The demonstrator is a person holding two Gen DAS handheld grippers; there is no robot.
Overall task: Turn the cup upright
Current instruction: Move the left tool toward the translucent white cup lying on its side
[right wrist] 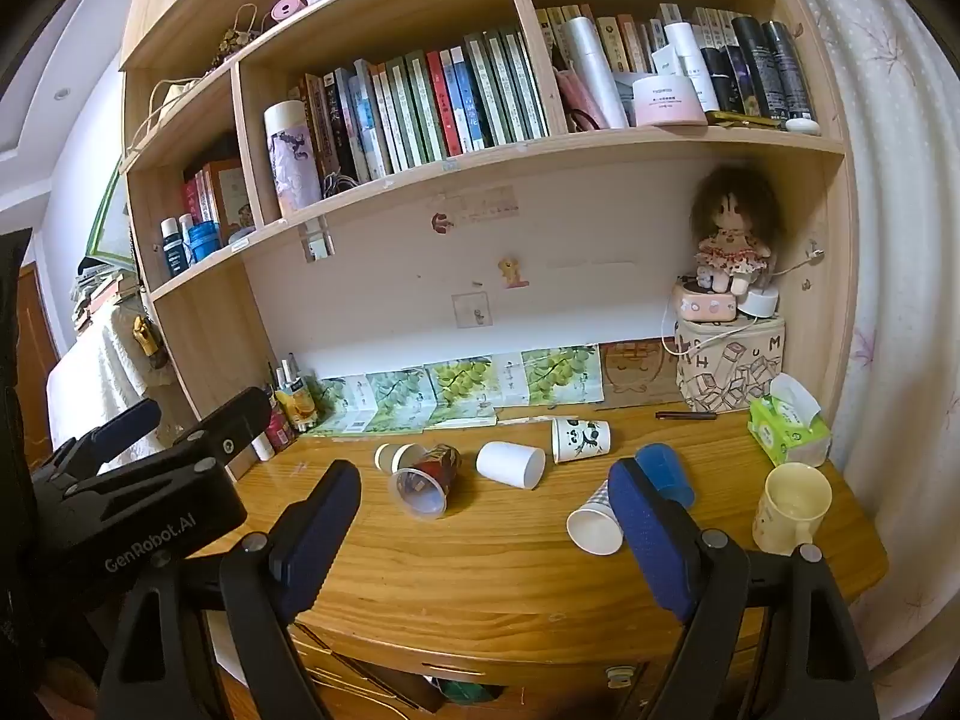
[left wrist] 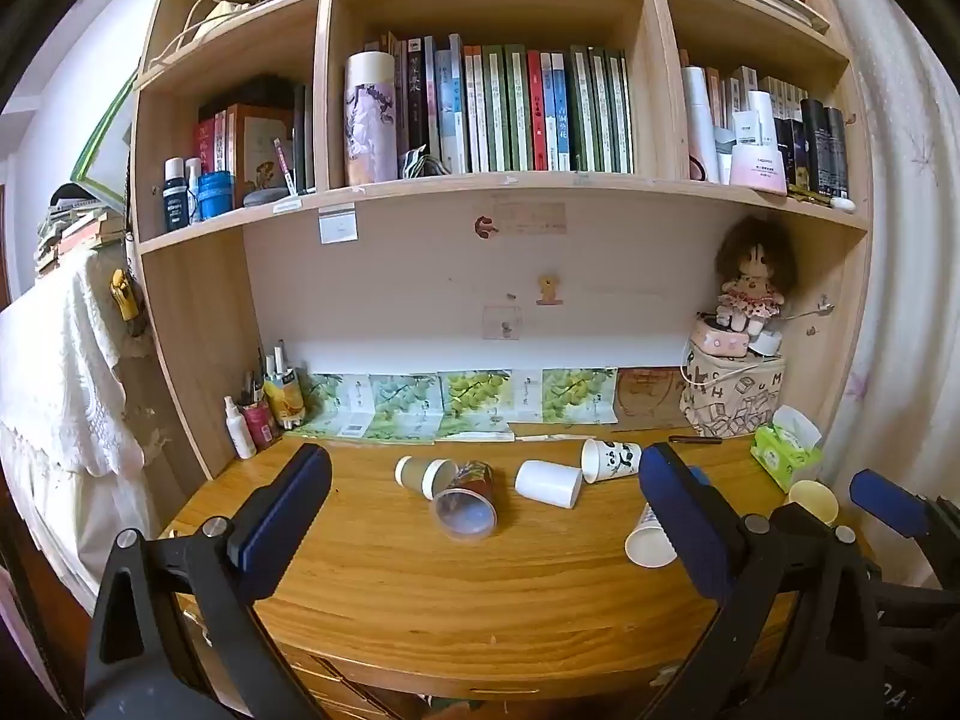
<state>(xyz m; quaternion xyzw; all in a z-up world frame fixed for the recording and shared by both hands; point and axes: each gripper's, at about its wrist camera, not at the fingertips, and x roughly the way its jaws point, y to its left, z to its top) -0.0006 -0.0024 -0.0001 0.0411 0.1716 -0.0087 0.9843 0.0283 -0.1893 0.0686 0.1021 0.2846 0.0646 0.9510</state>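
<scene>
Currently, per both wrist views:

left claw point(left wrist: 480, 516): sitting low in the frame, fingers spread wide, gripping nothing; also showing at the left edge of the right wrist view point(right wrist: 180, 420) as a black body.
right claw point(right wrist: 486, 516): fingers spread wide too, holding nothing, hanging over the near edge of the surface point(right wrist: 480, 570); its blue pad is peeking in at the right edge of the left wrist view.
clear cup point(left wrist: 465, 504): lying on its side at frame centre, mouth facing the camera, red print on its wall; touching the brown-sleeved cup point(left wrist: 423, 474) lying just behind it to the left.
white cup point(left wrist: 549, 483): lying on its side right of centre, apart from the clear cup.
panda cup point(left wrist: 609, 459): lying on its side just beyond the white cup, toward the back wall.
striped paper cup point(right wrist: 594, 519): lying on its side right of centre, mouth toward the camera, partly hidden behind the right-hand finger.
blue cup point(right wrist: 666, 474): lying behind that same finger, mostly covered.
yellow mug point(right wrist: 792, 507): standing upright at the right of the frame, mouth up.
tissue pack point(right wrist: 789, 429): green, sitting behind the mug at the right edge of the surface.
doll point(right wrist: 729, 240): sitting on a pink box, upper right.
bookshelf point(right wrist: 420, 102): filling the upper half of the frame.
</scene>
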